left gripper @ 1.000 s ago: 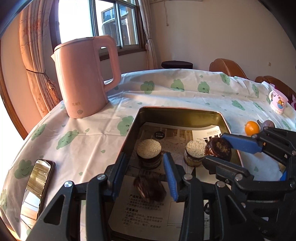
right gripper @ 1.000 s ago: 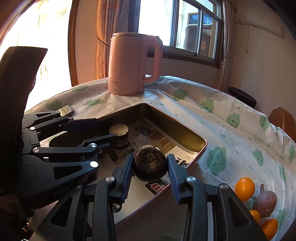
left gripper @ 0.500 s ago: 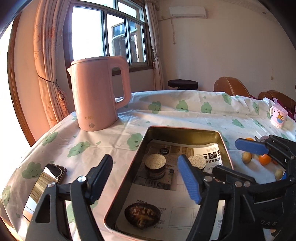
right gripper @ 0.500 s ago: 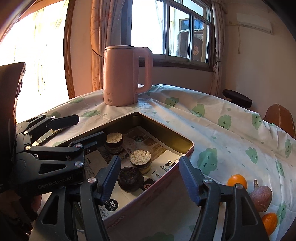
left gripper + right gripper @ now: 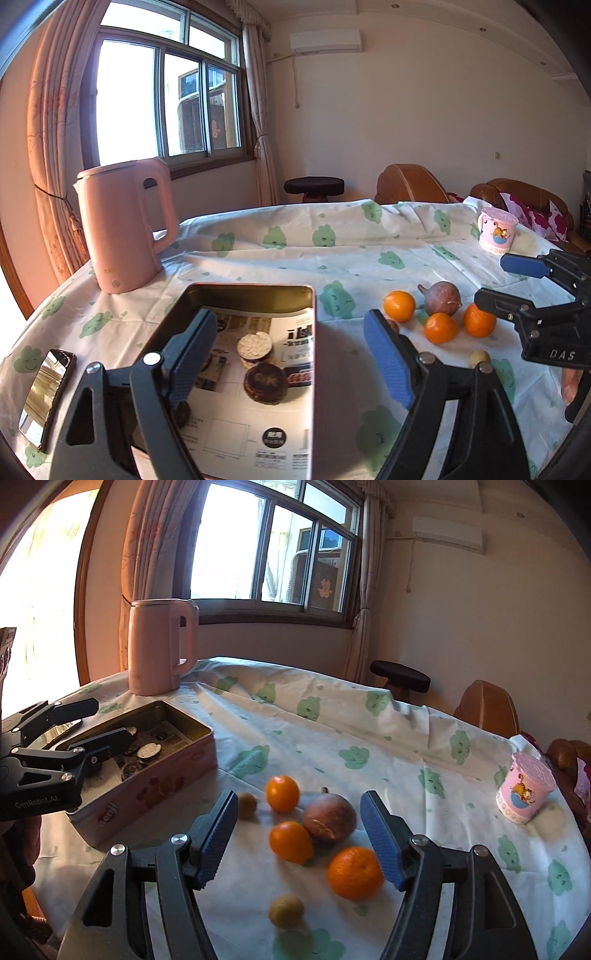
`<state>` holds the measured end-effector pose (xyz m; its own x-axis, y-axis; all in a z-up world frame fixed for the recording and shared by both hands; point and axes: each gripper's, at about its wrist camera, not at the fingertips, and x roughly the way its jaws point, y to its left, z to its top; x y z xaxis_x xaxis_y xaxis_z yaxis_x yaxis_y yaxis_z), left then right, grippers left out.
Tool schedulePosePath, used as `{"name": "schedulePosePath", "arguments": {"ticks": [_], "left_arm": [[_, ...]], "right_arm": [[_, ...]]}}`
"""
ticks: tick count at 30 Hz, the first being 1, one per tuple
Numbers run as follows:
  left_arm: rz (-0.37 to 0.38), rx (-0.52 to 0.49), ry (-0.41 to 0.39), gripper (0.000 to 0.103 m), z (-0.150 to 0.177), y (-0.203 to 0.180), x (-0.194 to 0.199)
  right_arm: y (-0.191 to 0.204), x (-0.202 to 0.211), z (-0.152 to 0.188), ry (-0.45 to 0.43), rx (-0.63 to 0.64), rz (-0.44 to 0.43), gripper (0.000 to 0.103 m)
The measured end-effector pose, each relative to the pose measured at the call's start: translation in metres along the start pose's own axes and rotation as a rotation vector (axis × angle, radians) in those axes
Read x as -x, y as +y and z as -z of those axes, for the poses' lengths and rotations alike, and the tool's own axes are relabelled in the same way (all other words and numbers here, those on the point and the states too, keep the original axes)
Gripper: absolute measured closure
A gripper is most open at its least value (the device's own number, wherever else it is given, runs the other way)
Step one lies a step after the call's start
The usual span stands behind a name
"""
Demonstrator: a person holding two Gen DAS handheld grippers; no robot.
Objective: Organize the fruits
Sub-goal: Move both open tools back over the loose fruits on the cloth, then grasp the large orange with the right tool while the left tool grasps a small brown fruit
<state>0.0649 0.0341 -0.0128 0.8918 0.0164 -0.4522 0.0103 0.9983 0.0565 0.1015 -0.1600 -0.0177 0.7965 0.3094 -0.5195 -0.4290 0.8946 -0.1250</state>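
Now over the bench (image 5: 369,731), draped in a white cloth with green prints: both grippers spread wide, holding nothing.

Left gripper (image 5: 291,354): hovering above the right wall of the pink tin (image 5: 255,288), one finger inside its outline, the other out over the cloth. Inside the tin, on printed paper: a dark round piece (image 5: 266,382), a pale-topped round piece (image 5: 255,345) just behind it, and another dark piece (image 5: 181,411) partly hidden by the left finger.

Right gripper (image 5: 299,836): poised above the loose fruit to the right of the tin. Between its fingers in the right wrist view: a brownish-purple fruit (image 5: 329,819) with a stem, touching a small orange (image 5: 291,841); a further orange (image 5: 282,793) behind; a larger orange (image 5: 355,873) close to the right finger. Also two small tan fruits, one (image 5: 246,805) beside the left finger, one (image 5: 286,911) nearest the camera.

Elsewhere: pink kettle (image 5: 125,229) behind the tin, phone (image 5: 46,395) at the left edge, pink cartoon cup (image 5: 524,788) well off to the right.
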Motion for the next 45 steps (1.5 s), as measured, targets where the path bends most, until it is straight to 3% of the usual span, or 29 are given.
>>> {"name": "schedulePosePath", "arguments": {"ticks": [7, 18, 21, 27, 29, 36, 45], "left_arm": [[0.067, -0.047, 0.033, 0.019, -0.001, -0.044, -0.011], [0.093, -0.072, 0.068, 0.019, 0.0, -0.067, -0.024], [0.094, -0.07, 0.082, 0.019, 0.002, -0.067, -0.027], [0.115, -0.07, 0.087, 0.019, 0.002, -0.072, -0.026], [0.122, -0.078, 0.09, 0.019, 0.003, -0.076, -0.026], [0.147, -0.086, 0.099, 0.019, 0.003, -0.084, -0.025], [0.255, -0.116, 0.138, 0.021, 0.007, -0.115, -0.021]], "right_arm": [[-0.051, -0.007, 0.027, 0.101, -0.083, 0.06, 0.033], [-0.049, -0.032, 0.032, 0.187, -0.081, 0.005, 0.034], [-0.048, -0.038, 0.033, 0.211, -0.082, 0.0, 0.041], [-0.047, -0.047, 0.034, 0.252, -0.083, -0.042, 0.042], [-0.046, -0.052, 0.035, 0.28, -0.08, -0.044, 0.054], [-0.054, -0.033, 0.034, 0.194, -0.116, -0.018, 0.055], [-0.071, 0.015, 0.05, 0.116, -0.16, 0.057, 0.055]]}}
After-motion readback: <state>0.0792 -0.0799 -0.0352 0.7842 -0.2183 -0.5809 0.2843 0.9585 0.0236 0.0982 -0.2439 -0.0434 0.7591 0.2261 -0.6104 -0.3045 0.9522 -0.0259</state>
